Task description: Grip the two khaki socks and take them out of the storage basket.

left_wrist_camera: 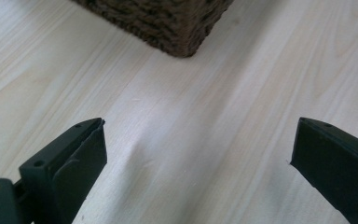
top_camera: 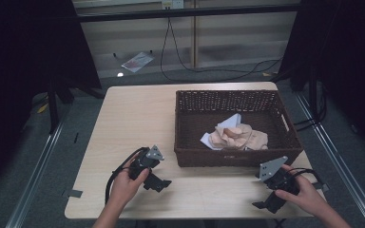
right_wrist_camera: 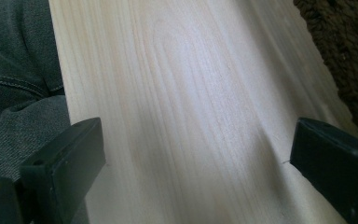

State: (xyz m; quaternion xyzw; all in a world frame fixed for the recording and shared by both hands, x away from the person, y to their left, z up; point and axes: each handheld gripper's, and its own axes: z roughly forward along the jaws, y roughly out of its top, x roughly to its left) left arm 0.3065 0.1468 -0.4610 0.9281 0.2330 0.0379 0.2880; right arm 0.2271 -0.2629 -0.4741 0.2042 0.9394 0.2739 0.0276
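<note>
Table (top_camera: 138, 118) of pale wood fills the middle of the high view. Next in size, a dark wicker basket (top_camera: 185, 123) sits on its right half, holding crumpled peach cloth (top_camera: 240, 137) with a white sheet (top_camera: 229, 123) beneath it, near the basket's front wall. At lower left, the left gripper (top_camera: 159, 183) rests on the wood just left of the basket, jaws spread wide, nothing between them. At lower right, the right gripper (top_camera: 262, 205) sits by the table's near edge, jaws likewise released and empty.
</note>
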